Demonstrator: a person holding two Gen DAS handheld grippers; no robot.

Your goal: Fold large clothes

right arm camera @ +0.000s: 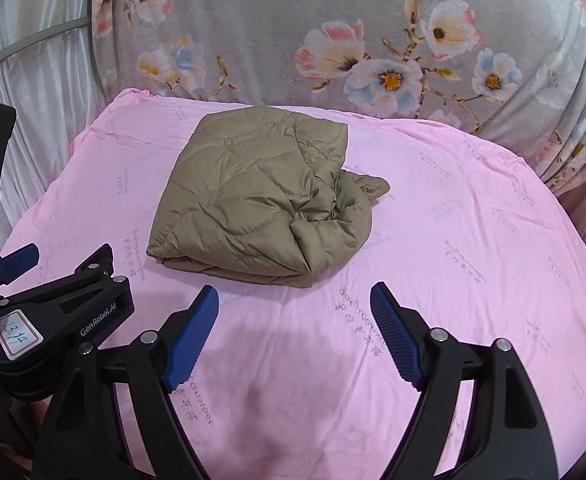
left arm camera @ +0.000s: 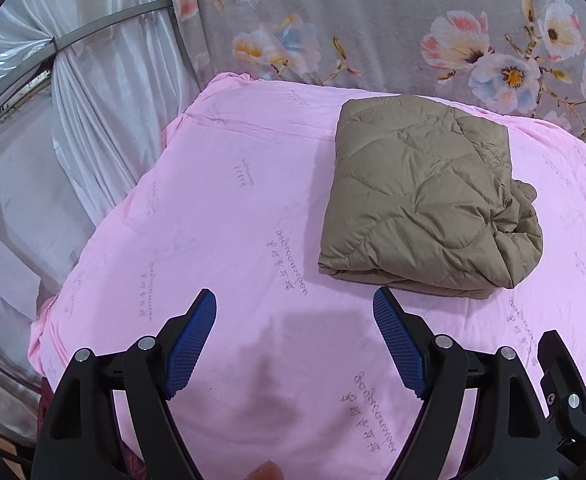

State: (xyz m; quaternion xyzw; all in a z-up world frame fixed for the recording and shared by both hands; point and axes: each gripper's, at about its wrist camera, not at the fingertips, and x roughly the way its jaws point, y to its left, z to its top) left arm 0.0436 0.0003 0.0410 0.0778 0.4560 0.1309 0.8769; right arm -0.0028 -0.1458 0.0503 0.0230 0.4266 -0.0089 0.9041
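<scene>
— Ahead of both jaws, what is seen?
— A folded khaki jacket (right arm camera: 261, 196) on the pink sheet (right arm camera: 473, 280); its underside is hidden.
— And the jaws?
— Left gripper (left arm camera: 294, 304) and right gripper (right arm camera: 294, 300) are spread wide, nothing held.

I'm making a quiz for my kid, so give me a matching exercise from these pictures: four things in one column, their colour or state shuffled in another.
Things:
1. jacket
2. sheet
3. blanket
4. right claw

Descriptions:
A. pink with faint writing
B. open, holding nothing
C. tan, quilted, folded
D. grey with flowers

Pairs: 1-C, 2-A, 3-D, 4-B
</scene>
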